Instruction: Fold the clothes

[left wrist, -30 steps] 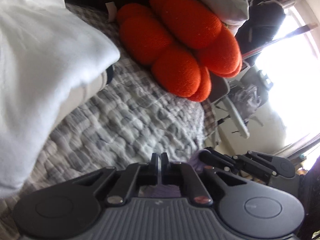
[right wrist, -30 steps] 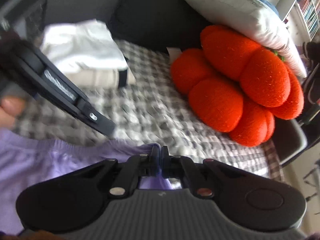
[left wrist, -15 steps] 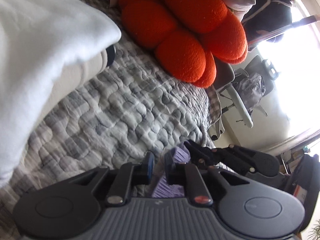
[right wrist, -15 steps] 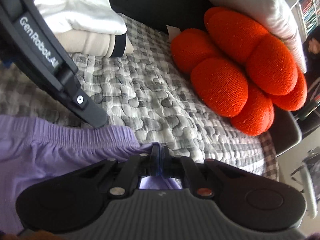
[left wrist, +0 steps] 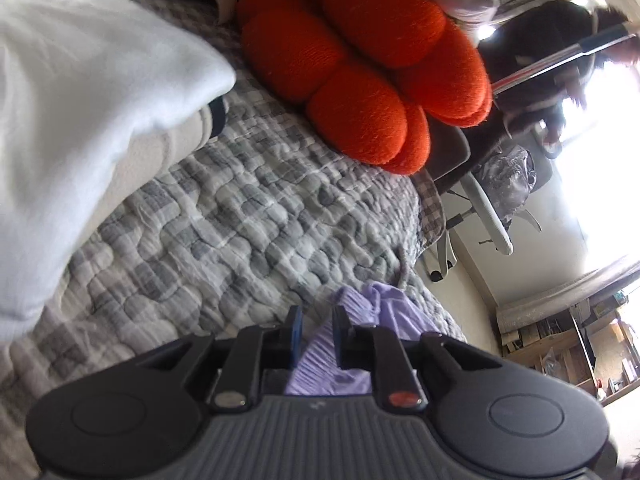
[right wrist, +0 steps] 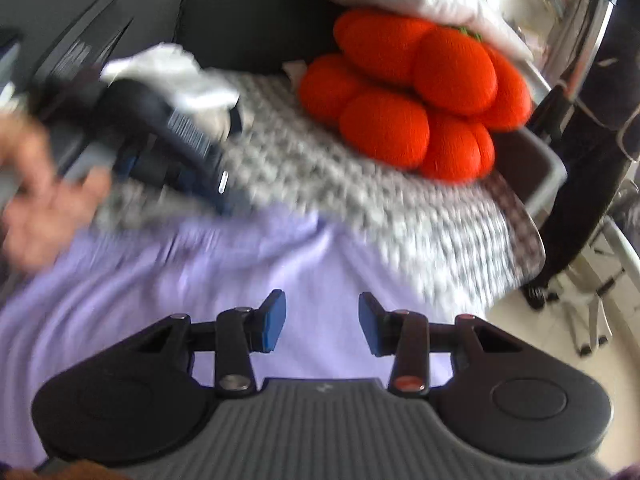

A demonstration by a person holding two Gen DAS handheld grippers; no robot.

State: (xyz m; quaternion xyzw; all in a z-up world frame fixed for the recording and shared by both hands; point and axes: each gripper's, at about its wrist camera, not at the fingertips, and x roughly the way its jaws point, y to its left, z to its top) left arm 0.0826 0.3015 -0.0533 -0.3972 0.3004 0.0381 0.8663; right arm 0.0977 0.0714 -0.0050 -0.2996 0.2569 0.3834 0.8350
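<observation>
quilt (left wrist: 248, 216) below — both claws parted over lilac garment (right wrist: 168, 280).

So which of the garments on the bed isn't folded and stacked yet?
The lilac garment, spread loose on the checked quilt beneath the open right tool. The white one and the beige one sit folded in a pile.

We can read no text in either view. On the left gripper (right wrist: 176, 148), as the right wrist camera shows it, a pale label with a barcode-like strip runs along the dark arm, but motion blur leaves its characters unreadable. We find nothing legible on the distant shelves (left wrist: 576, 340) either.
</observation>
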